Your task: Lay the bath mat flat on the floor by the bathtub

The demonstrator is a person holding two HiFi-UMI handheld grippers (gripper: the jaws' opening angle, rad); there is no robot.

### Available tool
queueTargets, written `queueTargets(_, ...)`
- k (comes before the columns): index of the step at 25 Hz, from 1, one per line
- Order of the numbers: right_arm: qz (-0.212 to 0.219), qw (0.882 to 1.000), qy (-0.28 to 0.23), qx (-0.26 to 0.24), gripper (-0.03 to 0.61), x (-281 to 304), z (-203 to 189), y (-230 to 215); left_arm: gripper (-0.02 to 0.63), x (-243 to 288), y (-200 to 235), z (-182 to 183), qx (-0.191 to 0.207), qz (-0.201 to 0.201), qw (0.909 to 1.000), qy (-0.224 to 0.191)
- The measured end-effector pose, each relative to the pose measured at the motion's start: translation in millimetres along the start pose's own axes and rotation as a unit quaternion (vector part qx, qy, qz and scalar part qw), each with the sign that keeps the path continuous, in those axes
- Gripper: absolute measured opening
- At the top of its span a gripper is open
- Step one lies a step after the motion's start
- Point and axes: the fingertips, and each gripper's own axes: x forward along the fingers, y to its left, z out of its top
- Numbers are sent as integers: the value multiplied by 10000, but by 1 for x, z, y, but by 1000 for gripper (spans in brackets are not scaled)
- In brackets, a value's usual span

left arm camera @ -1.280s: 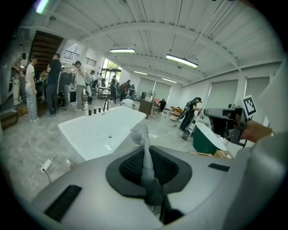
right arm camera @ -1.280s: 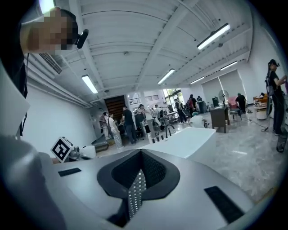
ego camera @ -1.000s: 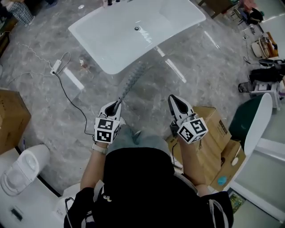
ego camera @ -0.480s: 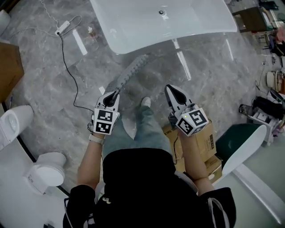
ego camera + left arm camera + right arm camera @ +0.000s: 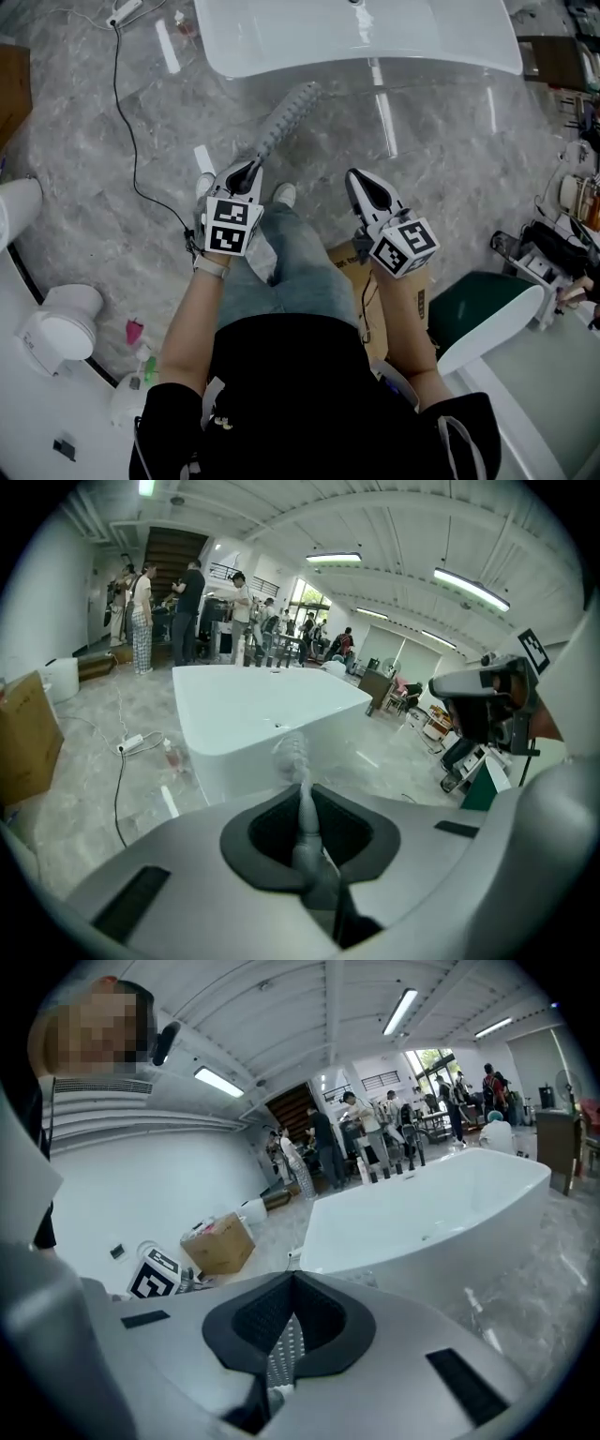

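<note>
The bath mat (image 5: 279, 127) is gathered into a narrow, ribbed, translucent band. In the head view its long axis runs from about 7 o'clock to 1 o'clock. The near end sits in the left gripper (image 5: 249, 171) and the far end points at 1 o'clock toward the bathtub (image 5: 309, 42), stopping just short of the tub's near rim. Whether that far end touches the grey marble floor (image 5: 441, 141) I cannot tell. The left gripper view looks along the band, which leaves the jaws and stretches straight ahead toward 12 o'clock, blurred in front of the tub's white wall. Those jaws are nearly together, held slightly apart only by the bunched band clamped between the dark pads. The right gripper (image 5: 357, 178) is at 3 o'clock of the left one, well apart from it and level with it, and points at roughly 11 o'clock toward the tub. Its jaws are fully together on a thin, dotted sliver of mat edge, which shows between the pads in the right gripper view. The head view is too coarse to trace the sheet between the two grippers. Between them, lower in the head view, are the person's jeans (image 5: 291, 258) and a light shoe (image 5: 284, 194).
</note>
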Motion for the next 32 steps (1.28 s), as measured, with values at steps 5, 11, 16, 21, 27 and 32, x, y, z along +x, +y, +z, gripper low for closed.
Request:
queueTargets(5, -123, 9996, 70, 234, 25, -12, -28, -58, 44, 62, -33, 4, -357, 39, 9992, -158)
queueTargets(11, -294, 9979, 89, 574, 25, -31, -52, -123, 46, 121, -58, 24, -773, 279, 9954, -498)
queueTargets(16, -274, 9970, 354, 626, 25, -15, -87, -154, 48, 163, -40, 9, -1161, 660, 9888, -661)
queueTargets(21, -220, 9959, 620, 619, 25, 30, -126, -165, 48, 195, -4, -32, -1149, 845, 9871, -733)
queueTargets(27, -121, 9939, 951, 537, 25, 81, -158, -148, 48, 207, 40, -85, -902, 1013, 9888, -628)
queueTargets(32, -42, 9922, 1181, 403, 25, 127, -174, -127, 48, 210, 87, -138, -967, 1179, 9873, -448)
